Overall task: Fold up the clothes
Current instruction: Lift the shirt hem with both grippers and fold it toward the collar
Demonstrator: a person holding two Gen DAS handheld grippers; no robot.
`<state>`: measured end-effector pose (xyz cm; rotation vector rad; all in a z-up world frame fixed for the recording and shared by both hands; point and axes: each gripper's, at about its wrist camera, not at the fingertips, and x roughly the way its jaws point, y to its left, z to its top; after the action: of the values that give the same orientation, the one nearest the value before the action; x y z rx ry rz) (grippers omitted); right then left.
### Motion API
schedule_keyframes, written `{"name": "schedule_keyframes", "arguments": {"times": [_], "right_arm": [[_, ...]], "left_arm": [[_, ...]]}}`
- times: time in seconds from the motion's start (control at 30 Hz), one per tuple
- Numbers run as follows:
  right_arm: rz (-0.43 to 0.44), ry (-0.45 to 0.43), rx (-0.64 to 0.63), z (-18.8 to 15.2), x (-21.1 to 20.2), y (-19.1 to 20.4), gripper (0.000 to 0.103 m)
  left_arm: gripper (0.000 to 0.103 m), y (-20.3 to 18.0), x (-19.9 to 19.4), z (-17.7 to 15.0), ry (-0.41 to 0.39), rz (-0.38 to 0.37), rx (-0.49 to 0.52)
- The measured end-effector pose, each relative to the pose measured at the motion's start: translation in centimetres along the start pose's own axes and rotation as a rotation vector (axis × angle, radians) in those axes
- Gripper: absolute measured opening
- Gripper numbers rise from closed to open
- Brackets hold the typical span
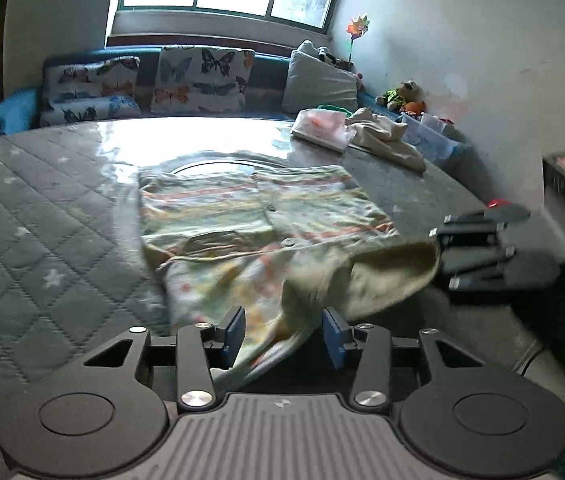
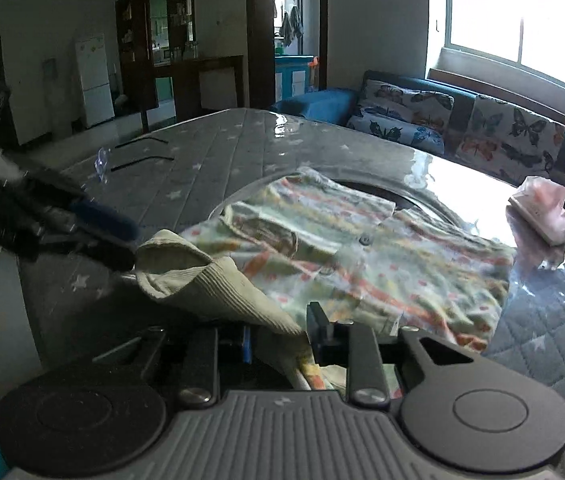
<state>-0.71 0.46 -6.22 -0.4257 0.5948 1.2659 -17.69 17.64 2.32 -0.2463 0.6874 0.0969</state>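
Note:
A small patterned garment [image 1: 242,216] with pale green and orange print lies spread on the grey quilted table; it also shows in the right wrist view [image 2: 362,256]. Its ribbed beige hem [image 1: 362,276] is lifted off the table between both grippers. My left gripper [image 1: 282,332] has its blue pads apart with the cloth running between them. My right gripper [image 2: 278,336] has the hem [image 2: 210,280] draped between its fingers; its left finger is hidden by cloth. The right gripper shows at the right of the left view [image 1: 482,248], and the left gripper at the left of the right view [image 2: 102,236].
A tissue pack [image 1: 322,128] and a beige cloth [image 1: 386,136] lie at the table's far right. A blue sofa with butterfly cushions [image 1: 198,80] stands behind the table under the window. Plastic boxes and toys [image 1: 422,120] line the right wall.

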Motion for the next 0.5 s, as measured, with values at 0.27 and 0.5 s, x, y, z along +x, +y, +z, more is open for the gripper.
{"name": "schedule_keyframes", "arguments": {"times": [0.27,0.5], "right_arm": [[-0.006,-0.009,0.023,0.7,0.1,-0.4,0.024],[-0.017,-0.022,0.029,0.2,-0.1,0.0,0.02]], "left_arm": [[0.05,-1.5,1.6,-1.5,-0.016,0.093,0.236],[0.038,-2.4,3.0,-3.7,-0.035,0.152,0.467]]}}
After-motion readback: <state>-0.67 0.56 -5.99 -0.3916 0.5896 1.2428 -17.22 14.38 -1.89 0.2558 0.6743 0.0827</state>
